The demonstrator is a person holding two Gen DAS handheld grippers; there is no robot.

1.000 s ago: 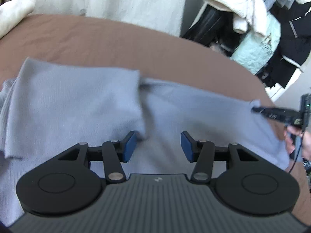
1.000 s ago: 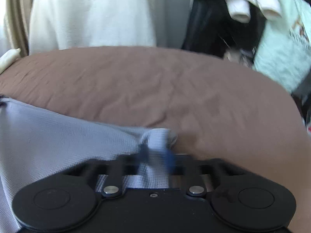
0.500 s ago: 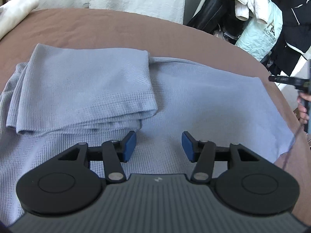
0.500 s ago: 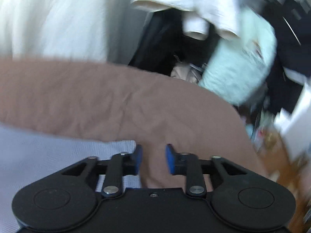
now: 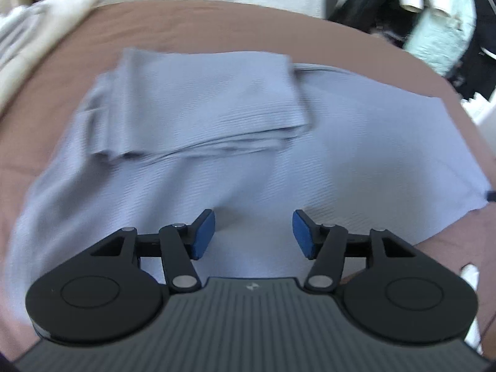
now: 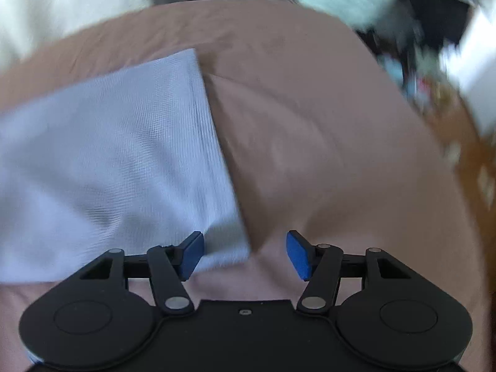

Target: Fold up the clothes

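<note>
Left wrist: blue garment (image 5: pixel 341 161) on brown bed (image 5: pixel 217 28), far-left part folded over (right side flat); left gripper (image 5: pixel 253 235) and right gripper (image 6: pixel 245 255) wide open, empty.

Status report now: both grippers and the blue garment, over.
Left gripper open, empty, above the blue garment. Right gripper open, empty, at the garment's near right corner. Left part folded over; nothing blocking on the brown bedcover.

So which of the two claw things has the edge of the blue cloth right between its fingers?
The right gripper: the light blue garment's side edge runs down between its open jaws. The left gripper, also open, hovers over the garment's middle, away from any edge.
</note>
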